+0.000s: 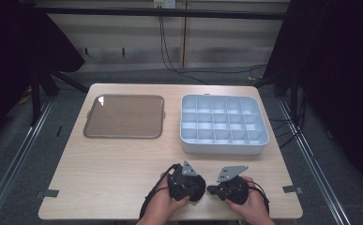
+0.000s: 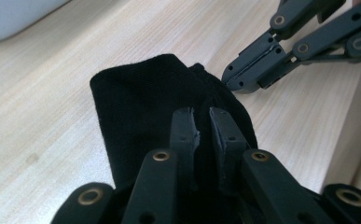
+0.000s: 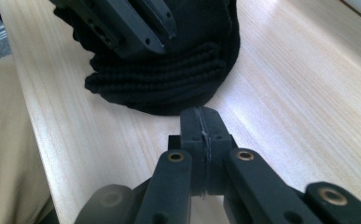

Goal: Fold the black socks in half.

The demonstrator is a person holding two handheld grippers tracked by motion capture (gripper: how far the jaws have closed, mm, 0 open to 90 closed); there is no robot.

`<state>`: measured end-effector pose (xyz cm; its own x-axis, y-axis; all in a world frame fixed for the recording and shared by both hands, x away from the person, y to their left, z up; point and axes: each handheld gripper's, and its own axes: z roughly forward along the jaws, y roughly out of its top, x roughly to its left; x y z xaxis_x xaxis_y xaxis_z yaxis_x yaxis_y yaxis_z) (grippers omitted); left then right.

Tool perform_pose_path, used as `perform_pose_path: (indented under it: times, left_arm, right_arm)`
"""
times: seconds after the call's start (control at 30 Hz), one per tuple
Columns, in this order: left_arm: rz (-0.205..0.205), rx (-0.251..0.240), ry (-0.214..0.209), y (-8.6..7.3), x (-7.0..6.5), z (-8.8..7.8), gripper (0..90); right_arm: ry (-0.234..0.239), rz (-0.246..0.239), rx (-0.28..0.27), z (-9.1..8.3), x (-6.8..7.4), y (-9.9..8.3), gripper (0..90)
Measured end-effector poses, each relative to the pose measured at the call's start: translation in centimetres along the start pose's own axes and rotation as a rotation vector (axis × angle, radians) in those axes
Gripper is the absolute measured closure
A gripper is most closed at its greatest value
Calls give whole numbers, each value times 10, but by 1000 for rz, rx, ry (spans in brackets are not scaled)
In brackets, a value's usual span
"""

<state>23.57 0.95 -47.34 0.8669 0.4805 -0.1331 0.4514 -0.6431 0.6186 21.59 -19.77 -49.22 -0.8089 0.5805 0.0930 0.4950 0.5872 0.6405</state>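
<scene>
Two grippers: both at the near edge of the pale wooden table (image 1: 123, 164), side by side, one in each hand.
Left gripper (image 2: 204, 122): pinching the folded black knitted cloth (image 2: 141, 112), jaws nearly together with fabric between the pads; likely clamped to keep the folds from springing apart.
Right gripper (image 3: 201, 122): jaws pressed together on nothing, tip just beside the cloth's near folded edge; probably ready to pin or tuck an edge.
Black cloth: bunched in ribbed layers (image 3: 169, 79), resting on the table near its front edge, between the two grippers, under the left one.
Pale blue plastic divided tray (image 1: 224, 124): far right of the table, compartments bare, well apart from the cloth; plausibly the destination for the folded bundle.
Clear brownish square lid (image 1: 124, 116): lying flat at far left, beside the tray, set aside so the compartments stay open.
</scene>
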Motion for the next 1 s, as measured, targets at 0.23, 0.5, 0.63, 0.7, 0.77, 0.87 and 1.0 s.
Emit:
perform_pose_path:
  times: [0.23, 0.5, 0.63, 0.7, 0.77, 0.87, 1.0]
  left_arm:
    - [37, 11, 32, 1, -6, 2, 814]
    - [-2, 6, 22, 1, -4, 1, 810]
    - [-17, 6, -13, 1, 1, -2, 772]
    - [-31, 7, -33, 2, 3, -4, 741]
    - [-62, -15, -51, 2, 4, -6, 710]
    - [-73, -15, -58, 2, 7, -10, 697]
    - [-79, -18, -61, 3, 9, -12, 679]
  right_arm:
    - [8, -2, -8, 1, 0, 0, 899]
    - [8, 0, -14, 3, 1, 1, 900]
    - [13, 3, -11, 2, 1, 1, 899]
    - [13, 2, -11, 2, 0, 1, 898]
    - [14, 2, -12, 2, 0, 1, 898]
    - [10, 4, -9, 2, 0, 1, 898]
    - [15, 2, -11, 2, 0, 1, 899]
